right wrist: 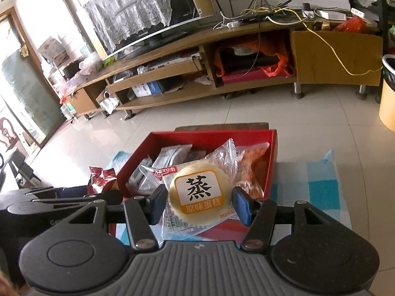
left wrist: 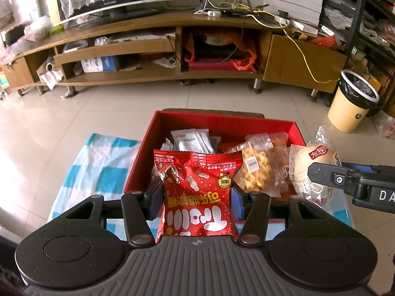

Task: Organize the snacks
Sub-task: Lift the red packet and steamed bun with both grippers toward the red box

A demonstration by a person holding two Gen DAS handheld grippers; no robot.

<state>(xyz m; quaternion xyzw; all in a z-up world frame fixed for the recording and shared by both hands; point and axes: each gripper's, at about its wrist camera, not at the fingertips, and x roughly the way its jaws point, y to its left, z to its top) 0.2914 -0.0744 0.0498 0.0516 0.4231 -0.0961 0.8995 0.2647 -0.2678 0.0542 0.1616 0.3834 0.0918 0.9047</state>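
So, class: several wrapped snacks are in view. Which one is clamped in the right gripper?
The round steamed cake in clear wrap with an orange-bordered label. The right gripper pinches its sides; the red candy bag sits in the left gripper.

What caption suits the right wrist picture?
Right tongs hold a wrapped steamed cake above a red snack box.

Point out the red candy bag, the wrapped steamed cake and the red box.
red candy bag (left wrist: 196, 197), left wrist view, on the printed front of the bag.
wrapped steamed cake (right wrist: 200, 194), right wrist view, on the label over the round cake.
red box (left wrist: 222, 120), left wrist view, on the far inner wall.
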